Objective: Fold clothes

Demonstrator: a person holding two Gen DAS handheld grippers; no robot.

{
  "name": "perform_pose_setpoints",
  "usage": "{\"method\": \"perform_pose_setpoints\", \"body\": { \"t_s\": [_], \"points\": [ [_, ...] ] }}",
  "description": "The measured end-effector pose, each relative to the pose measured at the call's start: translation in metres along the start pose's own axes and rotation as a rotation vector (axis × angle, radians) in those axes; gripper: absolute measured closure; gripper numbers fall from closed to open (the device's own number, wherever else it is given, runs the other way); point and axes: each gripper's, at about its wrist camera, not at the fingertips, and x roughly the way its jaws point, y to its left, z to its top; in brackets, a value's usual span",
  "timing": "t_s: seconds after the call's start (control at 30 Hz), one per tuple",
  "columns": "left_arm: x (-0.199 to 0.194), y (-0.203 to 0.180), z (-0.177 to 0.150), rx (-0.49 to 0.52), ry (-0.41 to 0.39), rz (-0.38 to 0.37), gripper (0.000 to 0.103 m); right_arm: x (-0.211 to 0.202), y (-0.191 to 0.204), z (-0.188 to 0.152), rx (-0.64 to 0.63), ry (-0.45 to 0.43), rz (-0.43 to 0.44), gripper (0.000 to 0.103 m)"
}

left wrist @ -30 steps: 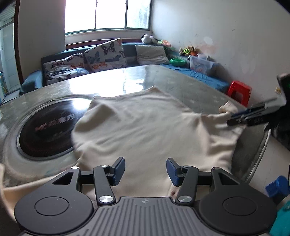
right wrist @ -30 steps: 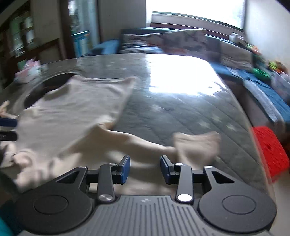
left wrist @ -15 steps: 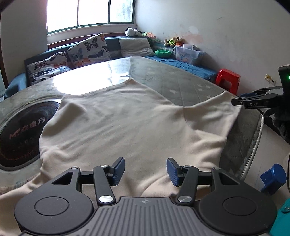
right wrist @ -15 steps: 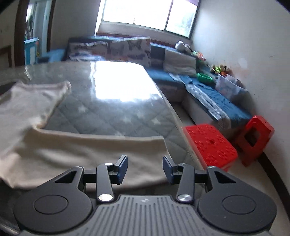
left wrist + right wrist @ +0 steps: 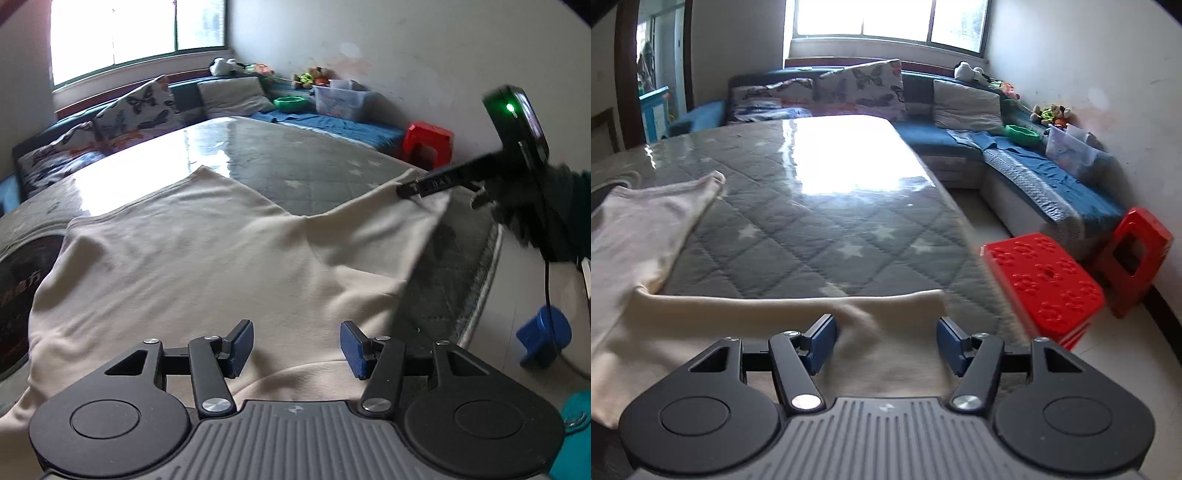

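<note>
Seen first from the left wrist camera, a cream garment [image 5: 207, 266] lies spread across the middle of the frame on a desk [image 5: 317, 177] covered by a grey quilted, star-patterned pad under a glossy sheet. At the bottom centre, the left hand-held gripper [image 5: 297, 345] hovers over the garment's near edge with its blue pads wide apart, holding nothing. At the right of the frame, the right hand-held gripper [image 5: 410, 190] reaches in side-on; its tip touches the raised far corner of a sleeve, which looks lifted off the desk, probably so that it can be drawn out flat or turned inward. From this angle I cannot tell how far its fingers are closed.

Next, from the right wrist camera, that same gripper [image 5: 886, 341] fills the bottom centre, its blue pads clearly apart. The sleeve [image 5: 798, 325] lies as a pale band across the lower frame, passing beneath and between the pads without being pinched. The garment's body sits at the left edge. Two red stools [image 5: 1045, 284] stand on the floor at the right.
</note>
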Motion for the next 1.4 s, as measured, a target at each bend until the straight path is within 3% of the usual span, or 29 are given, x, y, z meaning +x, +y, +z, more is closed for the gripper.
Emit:
{"method": "perform_pose_setpoints", "body": {
  "t_s": [0.17, 0.4, 0.57, 0.7, 0.97, 1.1, 1.2, 1.4],
  "points": [
    [0.0, -0.001, 0.011, -0.029, -0.032, -0.008, 0.047, 0.001, -0.009, 0.0, 0.035, 0.005, -0.012, 0.04],
    [0.012, -0.024, 0.01, 0.025, -0.005, -0.062, 0.047, 0.001, -0.007, -0.007, 0.01, 0.026, 0.02, 0.038],
    [0.007, -0.021, 0.008, 0.022, -0.009, -0.054, 0.047, 0.004, 0.0, 0.007, 0.003, 0.017, 0.031, 0.039],
    [-0.004, 0.005, 0.015, -0.02, -0.042, 0.022, 0.047, 0.003, 0.016, 0.021, -0.044, 0.002, 0.071, 0.038],
    [-0.006, 0.092, 0.03, -0.176, -0.045, 0.341, 0.045, 0.003, 0.053, 0.05, -0.141, -0.026, 0.163, 0.037],
    [0.003, 0.134, 0.035, -0.243, -0.022, 0.452, 0.043, 0.011, 0.093, 0.066, -0.21, -0.03, 0.248, 0.036],
    [0.012, 0.157, 0.037, -0.262, -0.004, 0.5, 0.042, 0.019, 0.121, 0.076, -0.262, -0.028, 0.302, 0.035],
    [0.028, 0.187, 0.031, -0.297, 0.042, 0.457, 0.042, 0.038, 0.17, 0.088, -0.354, -0.021, 0.379, 0.035]
  ]
}}
